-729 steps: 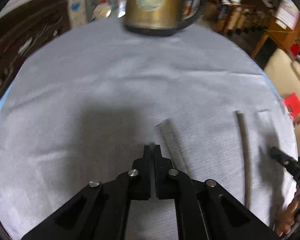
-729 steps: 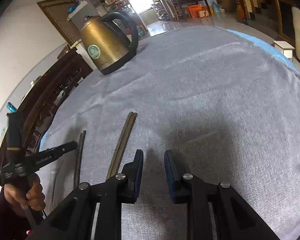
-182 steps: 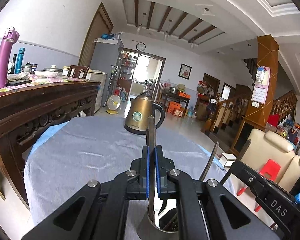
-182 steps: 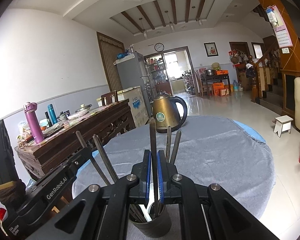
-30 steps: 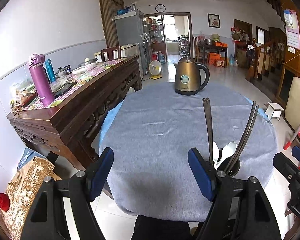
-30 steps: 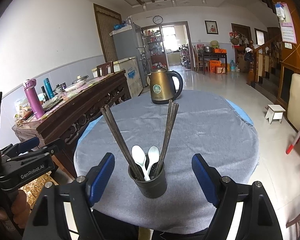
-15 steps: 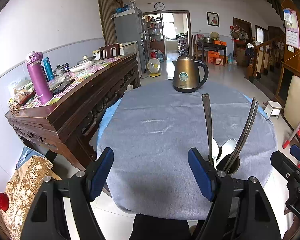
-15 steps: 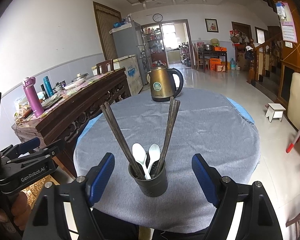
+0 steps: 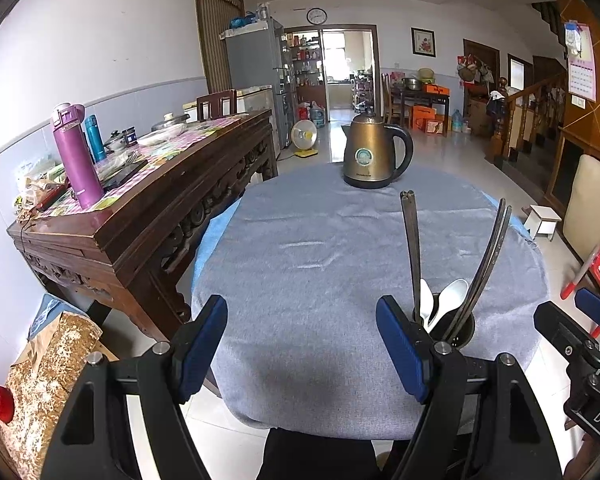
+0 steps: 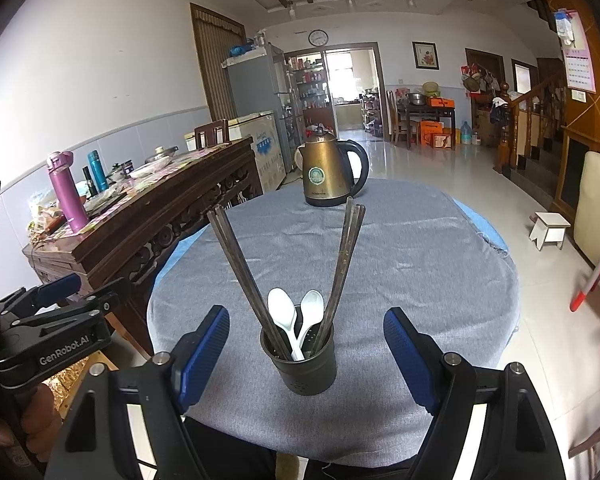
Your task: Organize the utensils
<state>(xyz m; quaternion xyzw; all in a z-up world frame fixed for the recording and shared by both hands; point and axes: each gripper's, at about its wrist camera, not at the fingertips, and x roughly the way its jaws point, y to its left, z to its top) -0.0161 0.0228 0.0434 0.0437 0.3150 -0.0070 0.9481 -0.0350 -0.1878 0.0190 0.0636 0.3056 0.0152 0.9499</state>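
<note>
A dark perforated utensil holder (image 10: 305, 362) stands near the front edge of the round table (image 10: 420, 264) with its grey cloth. In it stand two white spoons (image 10: 296, 314) and several dark chopsticks (image 10: 346, 256), fanned left and right. My right gripper (image 10: 306, 342) is open, held back from the table, with the holder seen between its blue pads and nothing gripped. My left gripper (image 9: 302, 334) is open and empty too, left of the holder (image 9: 456, 328). Each gripper shows at the edge of the other's view, the left gripper (image 10: 48, 320) with a hand on its handle.
A brass-coloured kettle (image 10: 328, 172) stands at the table's far side. A carved wooden sideboard (image 9: 140, 208) with bottles and dishes runs along the left, close to the table. A small white stool (image 10: 548, 228), a sofa and red plastic items are on the right.
</note>
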